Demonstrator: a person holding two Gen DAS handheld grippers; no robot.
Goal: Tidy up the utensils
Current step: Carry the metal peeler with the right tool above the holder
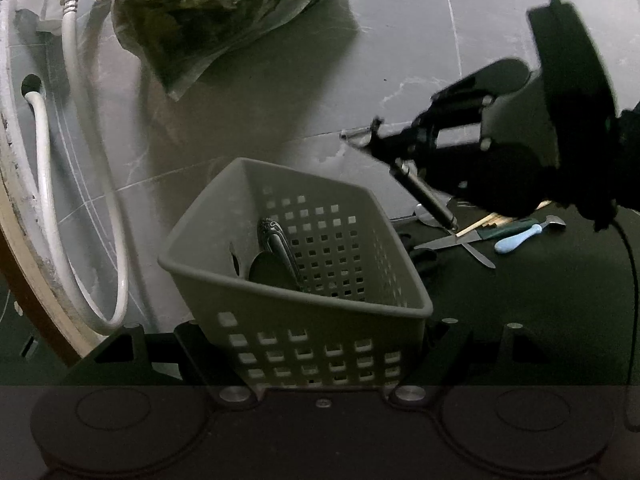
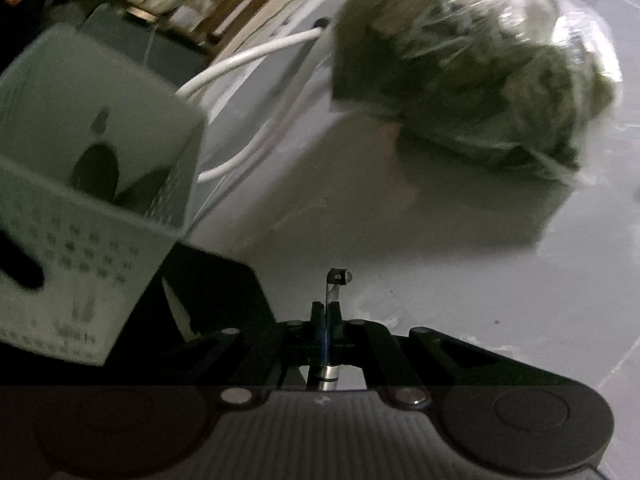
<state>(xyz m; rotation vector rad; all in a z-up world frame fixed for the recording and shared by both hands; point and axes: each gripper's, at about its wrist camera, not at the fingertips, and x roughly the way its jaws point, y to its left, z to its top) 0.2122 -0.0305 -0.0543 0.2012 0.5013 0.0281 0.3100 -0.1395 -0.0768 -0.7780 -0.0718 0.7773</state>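
Observation:
A grey perforated basket sits tilted between the fingers of my left gripper, which is shut on its lower walls. A patterned-handled utensil and a dark round spoon head lie inside it. My right gripper hangs to the right of and above the basket, shut on a metal peeler whose blade head points left. In the right wrist view the right gripper pinches the peeler edge-on, and the basket is at the left, blurred.
On the dark mat at the right lie a knife, a blue-handled utensil, a green-handled knife and wooden sticks. A plastic bag of greens rests on the grey tiles behind. White hoses hang at the left.

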